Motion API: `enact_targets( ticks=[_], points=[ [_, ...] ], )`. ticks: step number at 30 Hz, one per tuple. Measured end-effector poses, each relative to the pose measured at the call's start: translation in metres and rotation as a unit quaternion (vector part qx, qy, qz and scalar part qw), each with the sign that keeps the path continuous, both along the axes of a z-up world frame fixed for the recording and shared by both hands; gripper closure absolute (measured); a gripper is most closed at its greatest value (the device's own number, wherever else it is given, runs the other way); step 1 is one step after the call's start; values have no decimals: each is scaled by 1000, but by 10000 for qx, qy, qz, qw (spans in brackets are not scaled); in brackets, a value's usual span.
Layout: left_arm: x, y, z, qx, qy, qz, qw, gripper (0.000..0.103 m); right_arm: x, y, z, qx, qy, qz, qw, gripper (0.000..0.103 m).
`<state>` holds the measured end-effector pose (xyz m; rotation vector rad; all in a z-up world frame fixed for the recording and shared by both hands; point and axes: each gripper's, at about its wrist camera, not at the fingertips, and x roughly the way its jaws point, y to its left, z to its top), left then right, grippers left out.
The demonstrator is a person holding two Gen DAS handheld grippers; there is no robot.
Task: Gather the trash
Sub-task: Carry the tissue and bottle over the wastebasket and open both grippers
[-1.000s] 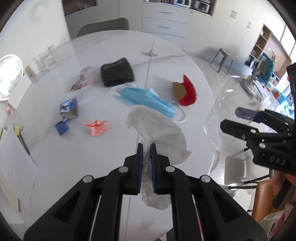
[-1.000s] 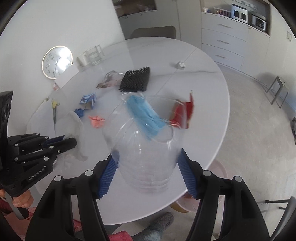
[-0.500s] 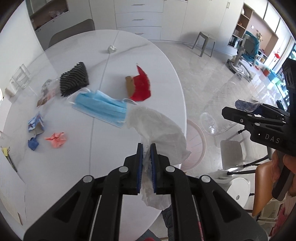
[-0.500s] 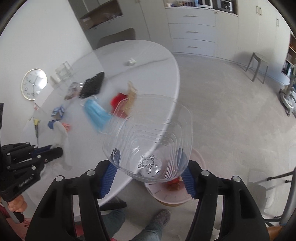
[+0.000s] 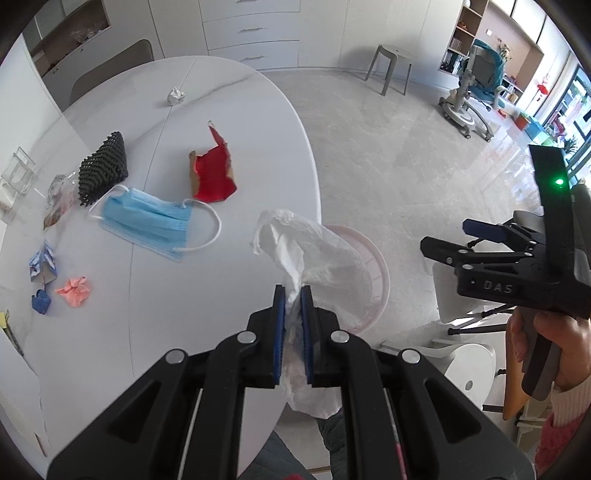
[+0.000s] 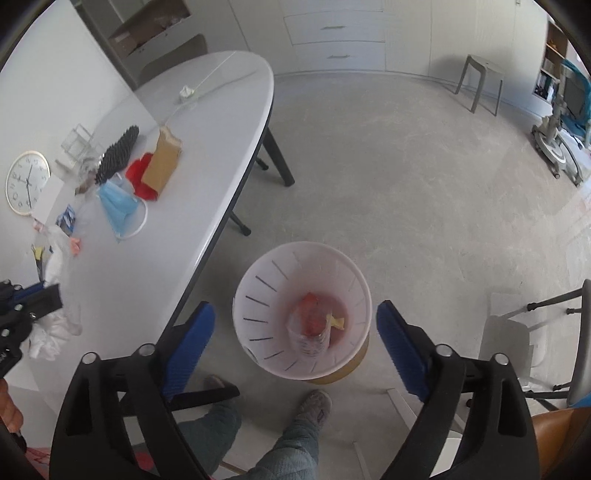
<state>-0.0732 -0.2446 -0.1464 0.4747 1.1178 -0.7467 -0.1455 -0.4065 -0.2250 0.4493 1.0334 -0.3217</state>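
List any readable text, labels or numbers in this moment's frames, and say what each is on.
"DAS": on the black body of the right tongs, seen from the left wrist.
Clock numerals: too blurred to read.
Blue-and-white carton scrap: print too small to read.
Nothing else is legible.

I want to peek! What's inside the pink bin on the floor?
Inside the pink bin lie a clear plastic cup, something red and a yellow scrap. Whatever sits beneath them is covered.

Pale grey floor, white drawer cabinets, grey stool.
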Motion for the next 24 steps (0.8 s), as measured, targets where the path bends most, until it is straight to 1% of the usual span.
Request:
enact_targets(
  ticks=[4,7,9,12,13,15,16,17,19,22,24],
  points=[
    [-10,-13,-1,14,7,-169,9999,95,-15,-8,12,-110,-33,-186,9998,11],
    [-19,-31,-8,66,61,-375,9993,95,-27,-11,24,-257,-87,-348,9990,11],
    [-22,-44,-16,93,164,-473,9987,95,-40,-17,33,-372,-136,-521,9979,7],
    [-27,-69,-34,167,308,-603,9976,94,-56,-27,39,-479,-149,-771,9958,7],
    [-28,-80,-45,259,361,-629,9970,93,-59,-29,40,-483,-155,-833,9952,7],
    [-29,-92,-57,379,463,-659,9960,78,-70,-37,40,-474,-158,-970,9940,7],
    [-29,-99,-65,499,487,-601,9958,54,-74,-40,39,-465,-149,-1020,9936,7],
    [-29,-102,-66,550,442,-541,9960,37,-78,-42,38,-461,-132,-1051,9933,7],
    [-31,-106,-64,494,269,-493,9972,33,-86,-47,35,-461,-88,-1129,9925,7],
    [-34,-107,-54,406,156,-501,9978,22,-94,-51,32,-419,-50,-1183,9921,7],
    [-35,-104,-46,378,65,-461,9982,19,-98,-50,30,-394,-33,-1191,9921,7]
  ],
)
